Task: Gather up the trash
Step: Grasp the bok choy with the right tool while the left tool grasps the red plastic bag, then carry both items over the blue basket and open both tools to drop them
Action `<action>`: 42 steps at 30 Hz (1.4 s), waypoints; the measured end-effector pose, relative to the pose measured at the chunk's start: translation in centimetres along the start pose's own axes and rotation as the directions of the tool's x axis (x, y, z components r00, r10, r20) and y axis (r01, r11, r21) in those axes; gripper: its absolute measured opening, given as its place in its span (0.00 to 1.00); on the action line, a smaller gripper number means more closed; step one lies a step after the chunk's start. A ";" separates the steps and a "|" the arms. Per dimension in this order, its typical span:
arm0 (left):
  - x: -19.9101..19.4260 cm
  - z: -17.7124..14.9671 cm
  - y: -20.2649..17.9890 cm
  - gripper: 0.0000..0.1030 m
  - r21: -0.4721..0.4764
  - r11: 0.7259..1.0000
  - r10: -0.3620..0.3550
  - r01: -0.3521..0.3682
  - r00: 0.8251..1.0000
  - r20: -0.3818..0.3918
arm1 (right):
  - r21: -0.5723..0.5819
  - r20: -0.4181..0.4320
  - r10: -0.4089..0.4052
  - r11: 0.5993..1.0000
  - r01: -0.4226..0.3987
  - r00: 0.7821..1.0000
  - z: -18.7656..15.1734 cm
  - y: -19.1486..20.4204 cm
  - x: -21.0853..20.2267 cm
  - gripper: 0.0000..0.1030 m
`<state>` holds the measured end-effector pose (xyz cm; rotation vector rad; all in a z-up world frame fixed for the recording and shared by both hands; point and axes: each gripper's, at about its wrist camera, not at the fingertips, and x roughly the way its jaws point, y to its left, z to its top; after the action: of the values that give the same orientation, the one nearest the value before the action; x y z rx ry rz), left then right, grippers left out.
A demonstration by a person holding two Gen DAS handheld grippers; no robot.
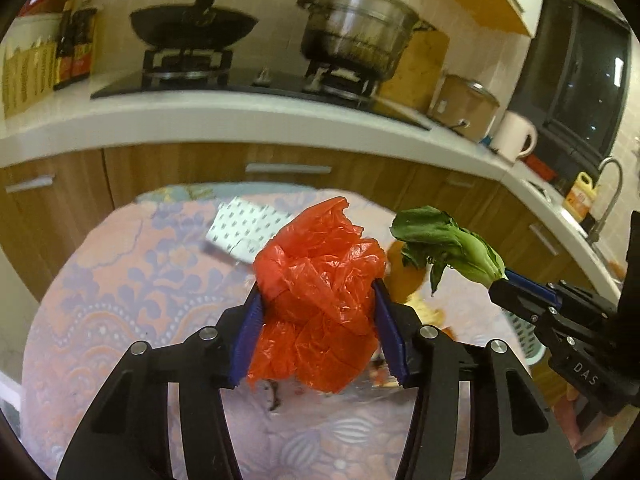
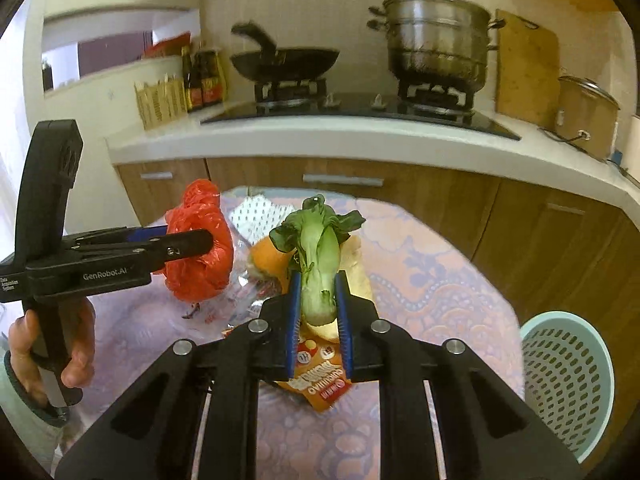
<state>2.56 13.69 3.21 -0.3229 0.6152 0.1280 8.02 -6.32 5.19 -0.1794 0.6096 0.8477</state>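
Observation:
My left gripper [image 1: 318, 300] is shut on a crumpled red plastic bag [image 1: 320, 280] and holds it above the patterned table; the bag also shows in the right wrist view [image 2: 204, 256]. My right gripper [image 2: 318, 284] is shut on the stem of a green bok choy [image 2: 318, 256], held above the table; the bok choy also shows in the left wrist view [image 1: 444, 246]. Below it lie orange peel [image 2: 264, 260], a pale peel [image 2: 358, 268] and an orange snack wrapper [image 2: 320, 384]. A white dotted paper [image 1: 244, 228] lies further back.
A pale green perforated basket [image 2: 568, 384] stands at the table's right. Behind the table [image 1: 100, 300] runs a wooden cabinet with a white counter [image 1: 240, 116], a stove with a black wok [image 1: 192, 26] and a steel pot [image 1: 356, 28].

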 end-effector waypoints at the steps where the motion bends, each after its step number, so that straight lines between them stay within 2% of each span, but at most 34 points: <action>1: -0.3 0.3 -0.4 0.49 0.011 1.000 -0.003 0.003 1.000 0.005 | 0.009 0.017 -0.007 1.000 0.007 1.000 0.1 -0.3 -0.9 0.14; 6: -1.4 1.5 -4.2 0.49 0.078 0.996 -0.045 0.043 0.999 0.025 | 0.084 0.064 -0.048 0.996 0.042 0.997 -0.4 -2.7 -4.1 0.14; 9: -1.1 1.7 -6.7 0.49 0.126 0.990 -0.064 0.062 0.998 0.018 | 0.134 0.077 -0.099 0.987 0.088 0.992 -1.3 -4.8 -5.8 0.14; 16: 1.6 1.2 -13.6 0.49 0.224 0.966 -0.127 0.132 0.991 -0.036 | 0.251 0.070 -0.205 0.951 0.182 0.976 -2.7 -10.7 -9.0 0.14; 23: 4.8 0.6 -19.0 0.49 0.247 0.947 -0.181 0.204 0.977 -0.114 | 0.348 0.036 -0.302 0.897 0.271 0.953 -5.6 -15.8 -10.9 0.14; 29: 7.7 -0.3 -23.2 0.49 0.289 0.930 -0.184 0.229 0.968 -0.172 | 0.450 -0.023 -0.351 0.832 0.324 0.936 -8.8 -20.5 -11.3 0.14; 34: 10.7 -0.9 -25.6 0.49 0.272 0.924 -0.208 0.269 0.949 -0.235 | 0.510 -0.089 -0.370 0.780 0.362 0.925 -10.8 -23.4 -10.4 0.14; 42: 14.8 -1.8 -27.8 0.50 0.244 0.924 -0.216 0.294 0.929 -0.302 | 0.593 -0.208 -0.340 0.702 0.394 0.917 -13.6 -27.4 -6.9 0.14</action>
<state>19.46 -12.74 0.39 -0.1377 0.8448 -0.2630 19.14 -34.06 -4.36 0.2741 0.8717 0.2094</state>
